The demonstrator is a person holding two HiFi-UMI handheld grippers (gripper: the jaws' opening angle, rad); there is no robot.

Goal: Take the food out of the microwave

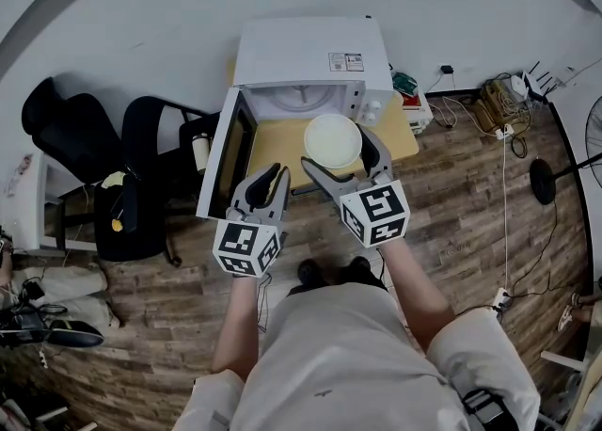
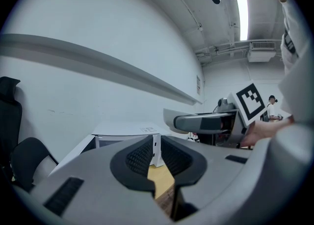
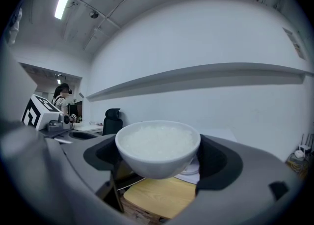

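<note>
Brightly, evenly lit by a ceiling tube (image 2: 242, 17) at one o'clock in left gripper view, another tube (image 3: 64, 0) at eleven o'clock in right gripper view. Strongly fisheye-bent, darkly vignetted around every rim. Softly blurred up close, with faint shadows only.

I count one microwave (image 1: 306, 62), with its one door (image 1: 224, 151) swung open at eight o'clock from it. There is one bowl of rice (image 1: 332, 140) and one wooden table (image 1: 273, 142).

I have two grippers, the left gripper (image 1: 278, 171) and the right gripper (image 1: 336, 149). Each has two fingers, four in all. Each carries one marker cube, so there are two: the left cube (image 1: 246, 247) and the right cube (image 1: 376, 213).

At nine o'clock from the microwave I count two black office chairs, the outer chair (image 1: 66, 123) and the inner chair (image 1: 150, 133).
</note>
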